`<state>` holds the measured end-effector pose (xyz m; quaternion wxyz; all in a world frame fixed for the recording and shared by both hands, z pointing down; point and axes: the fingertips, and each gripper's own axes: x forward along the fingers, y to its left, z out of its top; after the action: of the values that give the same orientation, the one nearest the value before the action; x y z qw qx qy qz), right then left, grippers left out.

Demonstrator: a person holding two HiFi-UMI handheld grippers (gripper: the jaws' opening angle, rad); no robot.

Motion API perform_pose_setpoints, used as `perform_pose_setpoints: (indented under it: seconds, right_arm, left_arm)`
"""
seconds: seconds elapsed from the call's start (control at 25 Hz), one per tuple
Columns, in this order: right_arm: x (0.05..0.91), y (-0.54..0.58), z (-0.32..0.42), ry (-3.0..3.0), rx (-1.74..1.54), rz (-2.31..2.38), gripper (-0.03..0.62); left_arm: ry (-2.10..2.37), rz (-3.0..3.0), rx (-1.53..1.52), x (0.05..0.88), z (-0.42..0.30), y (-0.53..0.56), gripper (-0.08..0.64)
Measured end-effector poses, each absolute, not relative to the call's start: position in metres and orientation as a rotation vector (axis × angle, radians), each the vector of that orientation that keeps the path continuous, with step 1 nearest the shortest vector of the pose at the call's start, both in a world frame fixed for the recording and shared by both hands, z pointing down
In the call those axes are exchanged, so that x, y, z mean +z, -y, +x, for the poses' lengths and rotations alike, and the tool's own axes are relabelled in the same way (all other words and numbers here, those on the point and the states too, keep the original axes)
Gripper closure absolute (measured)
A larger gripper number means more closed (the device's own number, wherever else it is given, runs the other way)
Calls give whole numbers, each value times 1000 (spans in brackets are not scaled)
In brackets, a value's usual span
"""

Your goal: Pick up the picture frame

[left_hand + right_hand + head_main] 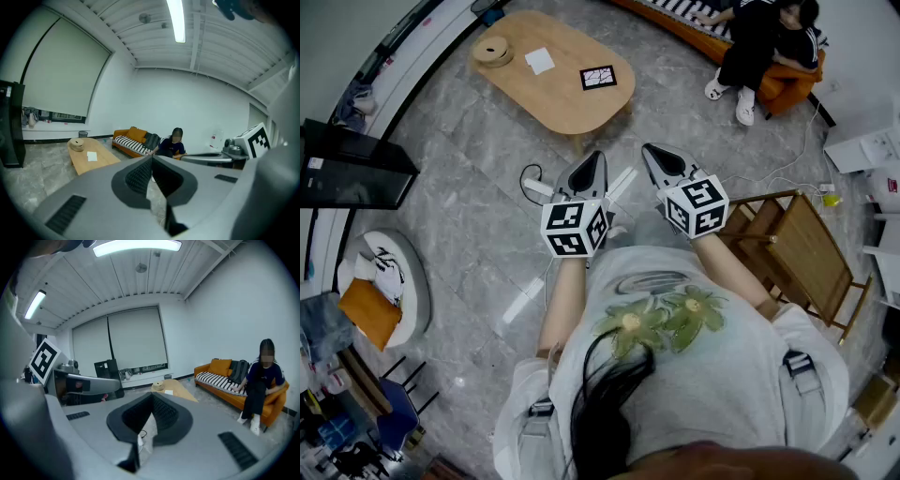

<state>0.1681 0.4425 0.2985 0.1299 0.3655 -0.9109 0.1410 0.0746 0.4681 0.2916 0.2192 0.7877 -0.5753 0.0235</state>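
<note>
No words, numbers or brand names can be read anywhere. The only signs are black-and-white square markers on the cube (575, 228) of the left gripper (596, 161) and the cube (697, 206) of the right gripper (652, 152).

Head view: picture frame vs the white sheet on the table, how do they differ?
The picture frame has a dark border and a patterned picture; the white sheet is plain. The picture frame looks somewhat larger than the white sheet. Both lie flat on the wooden table, apart.
</note>
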Motion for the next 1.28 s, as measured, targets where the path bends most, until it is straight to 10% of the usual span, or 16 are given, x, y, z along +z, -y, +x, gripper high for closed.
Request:
perform_pose_setpoints:
  seconds: [1.28]
  right_arm:
    - [362, -259, 136, 2553, 570, 889, 563]
  left_arm:
    - [1572, 1988, 111, 346, 41, -291, 470]
